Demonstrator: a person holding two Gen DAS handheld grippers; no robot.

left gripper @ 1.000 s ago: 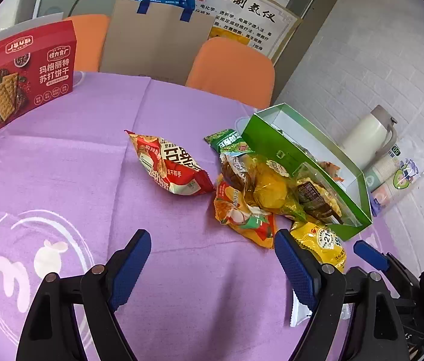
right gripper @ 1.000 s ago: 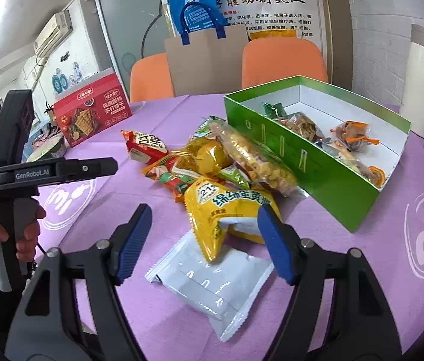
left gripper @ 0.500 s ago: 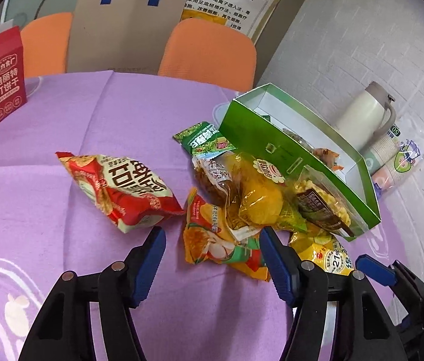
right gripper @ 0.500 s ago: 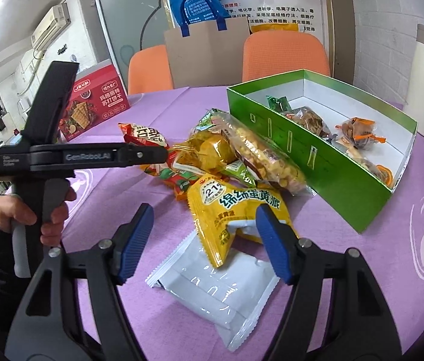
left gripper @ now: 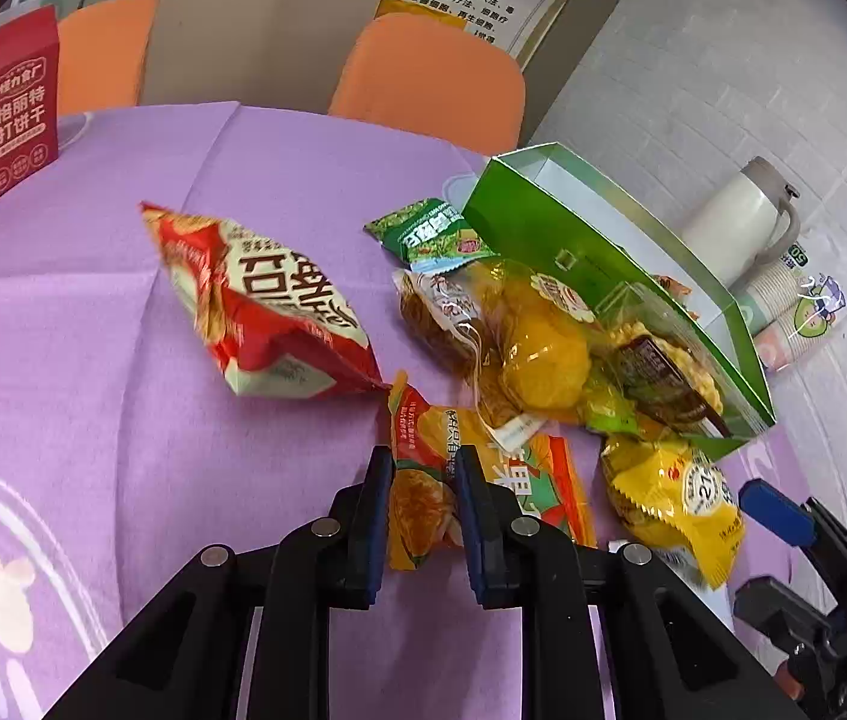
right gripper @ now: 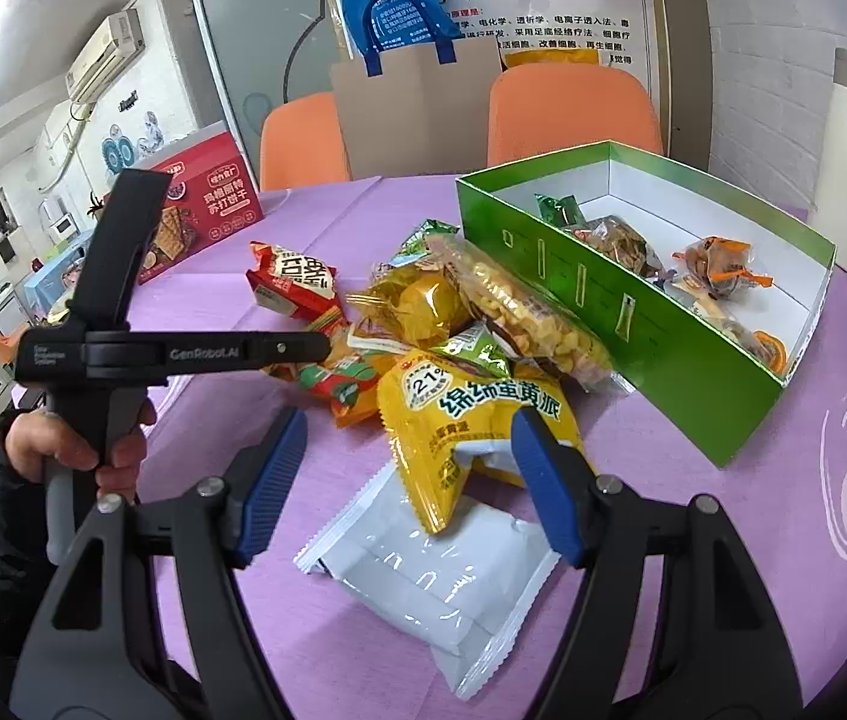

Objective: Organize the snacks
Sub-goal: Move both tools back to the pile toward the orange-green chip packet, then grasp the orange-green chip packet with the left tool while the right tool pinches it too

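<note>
Pinching the crinkly orange-and-green snack packet (left gripper: pixel 423 486) with your left gripper (left gripper: pixel 421 501), your right gripper (right gripper: pixel 408 480) spread wide above the yellow foil pastry bag (right gripper: pixel 459 426), purple tablecloth (left gripper: pixel 93 372) beneath

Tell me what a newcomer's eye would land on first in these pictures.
First the heap of bright snack packets mid-table on the purple tablecloth, where the left gripper has pinched the orange snack packet at the heap's near edge. Next the green box, open on the heap's right with a few snacks inside. The right gripper hangs open above the yellow packet and a white packet.
</note>
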